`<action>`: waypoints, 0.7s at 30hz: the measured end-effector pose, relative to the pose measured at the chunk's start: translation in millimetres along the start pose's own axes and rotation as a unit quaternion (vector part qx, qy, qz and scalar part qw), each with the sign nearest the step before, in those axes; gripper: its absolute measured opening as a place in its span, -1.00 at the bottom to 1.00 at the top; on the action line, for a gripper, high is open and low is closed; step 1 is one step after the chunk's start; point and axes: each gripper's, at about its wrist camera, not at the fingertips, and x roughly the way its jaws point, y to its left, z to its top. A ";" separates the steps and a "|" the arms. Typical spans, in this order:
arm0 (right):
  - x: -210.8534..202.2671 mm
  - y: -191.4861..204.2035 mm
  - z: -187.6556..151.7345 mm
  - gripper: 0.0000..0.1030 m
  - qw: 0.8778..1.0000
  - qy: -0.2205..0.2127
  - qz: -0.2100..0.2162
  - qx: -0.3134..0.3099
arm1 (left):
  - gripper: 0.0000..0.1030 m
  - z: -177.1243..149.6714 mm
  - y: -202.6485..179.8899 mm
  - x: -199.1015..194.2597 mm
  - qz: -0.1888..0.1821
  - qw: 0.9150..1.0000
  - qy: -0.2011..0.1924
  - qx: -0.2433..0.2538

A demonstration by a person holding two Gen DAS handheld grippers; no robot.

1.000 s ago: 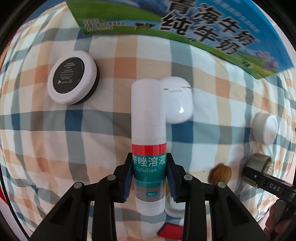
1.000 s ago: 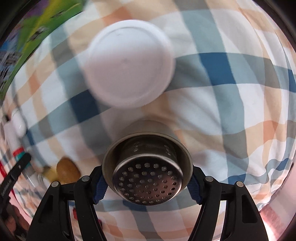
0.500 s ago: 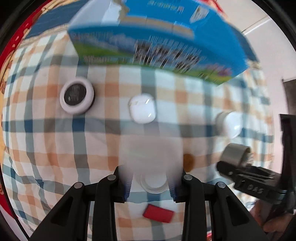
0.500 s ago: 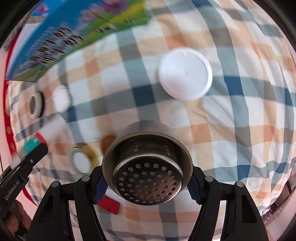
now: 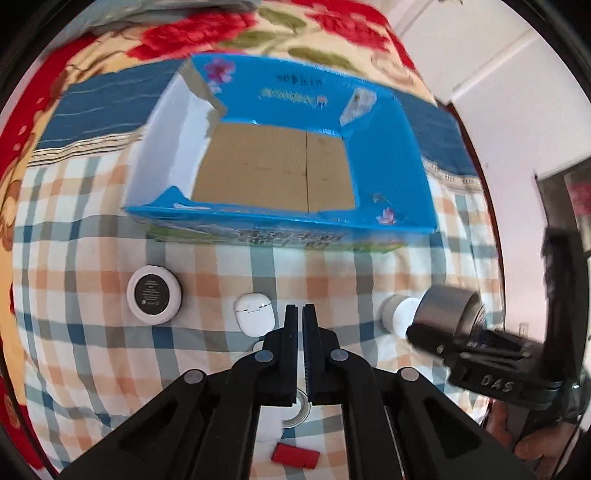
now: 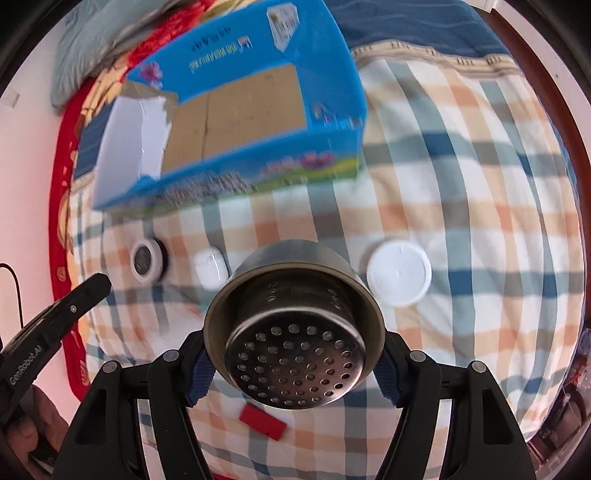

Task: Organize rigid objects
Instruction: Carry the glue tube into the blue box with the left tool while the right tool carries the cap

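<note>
My left gripper (image 5: 300, 314) is shut with nothing between its fingers, high above the checked cloth. My right gripper (image 6: 293, 369) is shut on a perforated steel strainer cup (image 6: 295, 332), which also shows at the right of the left wrist view as the strainer cup (image 5: 448, 310). An open blue carton (image 5: 277, 170) with a bare cardboard floor lies beyond both. On the cloth lie a round white-rimmed black compact (image 5: 154, 294), a white earbud case (image 5: 255, 314), a white lid (image 6: 399, 273) and a red block (image 5: 294, 456). I cannot make out the white bottle.
A tape roll (image 5: 295, 406) lies partly hidden under my left fingers. The checked cloth (image 6: 480, 184) sits on a red flowered blanket (image 5: 221, 26). A white wall (image 5: 498, 66) stands at the right. A person's hand (image 6: 29, 424) holds the left gripper's handle.
Both grippers have risen, so the carton is now seen from above. The white bottle has left my left gripper, whose jaws have shut. The strainer stays in the right one.
</note>
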 end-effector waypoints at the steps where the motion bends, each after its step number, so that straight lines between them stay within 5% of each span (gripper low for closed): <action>1: -0.2 -2.8 3.7 0.41 1.000 -0.001 -0.001 -0.002 | -0.95 2.6 3.8 9.4 -0.006 1.000 0.013 -0.004; 3: -0.3 -3.7 8.5 0.41 1.000 -0.002 0.002 -0.003 | -0.79 3.4 16.9 31.4 -0.009 0.999 0.045 -0.025; 5: 2.7 -14.1 16.2 0.41 1.000 -0.001 -0.003 -0.003 | -0.16 -4.4 30.3 59.9 -0.002 0.995 0.091 -0.045; 7: 21.7 -18.5 25.9 0.41 1.000 0.001 -0.008 -0.006 | -0.05 -19.6 42.7 90.3 -0.002 0.990 0.128 -0.061; 13: 104.5 -4.5 38.7 0.41 0.999 0.027 -0.041 -0.019 | -0.04 -72.5 66.0 173.7 0.035 0.970 0.227 -0.075; 21: 164.0 -0.8 17.8 0.41 0.997 0.068 -0.045 -0.007 | -0.43 -78.4 47.2 145.3 0.062 0.987 0.145 0.005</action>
